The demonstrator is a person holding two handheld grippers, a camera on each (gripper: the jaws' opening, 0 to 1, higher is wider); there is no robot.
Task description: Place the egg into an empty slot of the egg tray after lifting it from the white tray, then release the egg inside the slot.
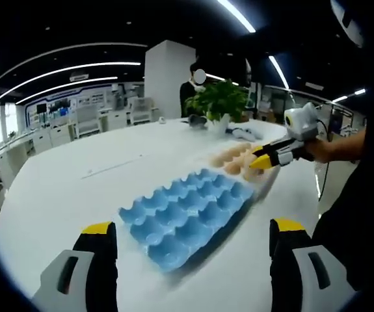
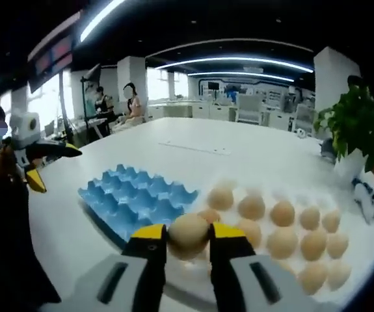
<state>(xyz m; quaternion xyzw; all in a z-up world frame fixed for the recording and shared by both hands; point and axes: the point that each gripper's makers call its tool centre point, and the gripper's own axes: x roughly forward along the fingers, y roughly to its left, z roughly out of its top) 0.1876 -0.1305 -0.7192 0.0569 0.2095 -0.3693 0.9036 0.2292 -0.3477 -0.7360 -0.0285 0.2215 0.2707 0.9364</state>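
The right gripper (image 2: pixel 188 242) is clamping an egg (image 2: pixel 188 235) just above the white tray (image 2: pixel 362 260); the blue egg tray (image 2: pixel 134 198) is sitting empty beside it. The left gripper (image 1: pixel 190 244) is hovering spread apart, so placing and releasing remain.

Tan egg (image 2: pixel 188 235) above white tray (image 2: pixel 369 260), beside empty blue egg tray (image 2: pixel 134 201)

12 eggs (image 2: pixel 285 213), 1 blue egg tray (image 2: pixel 136 201), 1 potted plant (image 2: pixel 356 133), 2 grippers (image 2: pixel 188 244).
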